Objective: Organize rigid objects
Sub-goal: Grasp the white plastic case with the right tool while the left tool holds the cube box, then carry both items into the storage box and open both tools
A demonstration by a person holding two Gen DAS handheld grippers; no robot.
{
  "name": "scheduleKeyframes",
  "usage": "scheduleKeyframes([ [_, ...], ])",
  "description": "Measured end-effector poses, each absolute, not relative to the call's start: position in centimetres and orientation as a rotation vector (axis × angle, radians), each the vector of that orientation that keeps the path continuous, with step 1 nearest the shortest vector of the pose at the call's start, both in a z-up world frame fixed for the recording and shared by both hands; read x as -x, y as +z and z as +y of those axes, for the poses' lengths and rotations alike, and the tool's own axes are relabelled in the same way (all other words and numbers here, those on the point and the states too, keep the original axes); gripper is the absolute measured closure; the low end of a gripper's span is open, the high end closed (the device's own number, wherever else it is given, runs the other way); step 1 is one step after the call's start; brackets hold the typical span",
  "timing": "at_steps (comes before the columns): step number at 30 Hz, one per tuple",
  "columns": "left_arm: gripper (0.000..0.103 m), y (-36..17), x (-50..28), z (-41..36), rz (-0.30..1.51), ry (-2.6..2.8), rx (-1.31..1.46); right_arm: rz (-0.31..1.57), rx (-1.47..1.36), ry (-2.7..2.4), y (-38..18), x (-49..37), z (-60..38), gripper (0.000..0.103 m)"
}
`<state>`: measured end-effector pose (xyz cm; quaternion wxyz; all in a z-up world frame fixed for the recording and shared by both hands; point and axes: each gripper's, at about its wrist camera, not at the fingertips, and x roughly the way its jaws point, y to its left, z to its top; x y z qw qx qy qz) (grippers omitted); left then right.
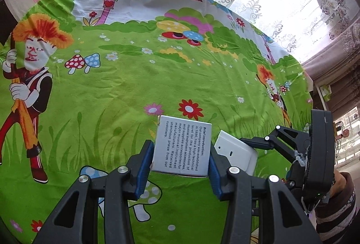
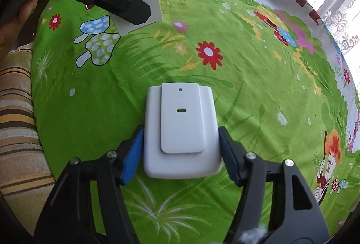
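white case (image 2: pixel 182 131): lying flat on the cloth, clip side up, roughly mid-table, nearer my edge than the window edge. Flat + long axis pointing away from me, so both long sides are free for the blue pads.
right gripper (image 2: pixel 181 151): straddles the case's near half, pointing steeply down. Left pad looks to touch the case's side, right pad at or just off the other side; can't tell if it's pinching yet. Case rests on the cloth, so I call it not held.
grey box (image 1: pixel 182 146): printed face toward the left cam, clamped by its two narrow sides. Looks lifted off the cloth, but I can't confirm clearance.
left gripper (image 1: pixel 180 153): jaws narrow, both pads pressed on the box; firm hold. In the right cam it sits toward the far-left part of the table, box w/ it.
box vs case: just beside each other in the left cam, not touching as far as I can see.
tablecloth (image 1: pixel 139 77): green cartoon print covers the whole round table; wrinkled in places.
person: striped sleeve (image 1: pixel 337 205) at the right edge, behind the right rig.
my read: one item per hand so both can go to a spot together.
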<state>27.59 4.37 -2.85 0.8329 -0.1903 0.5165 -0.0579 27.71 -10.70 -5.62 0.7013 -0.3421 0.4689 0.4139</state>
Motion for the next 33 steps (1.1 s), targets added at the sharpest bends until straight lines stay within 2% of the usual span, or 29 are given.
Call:
scheduleKeyframes([
  [9,0.057,-0.4,-25.2,-2.6,1.08,-0.258,0.347,1.003,0.599,0.507,-0.4,-23.6,-19.7,0.036],
  [19,0.057,2.5,-19.5,-17.7,1.094,-0.571,0.218,0.997,0.343,0.079,5.3,-14.5,-34.5,0.036],
  [26,0.057,3.4,-14.8,-27.8,1.112,-0.738,0.109,0.984,0.232,-0.135,6.7,-8.5,-42.5,0.036],
  [33,0.057,3.4,-11.9,-33.7,1.122,-0.792,0.024,0.962,0.139,-0.247,7.2,-4.9,-47.3,0.036],
])
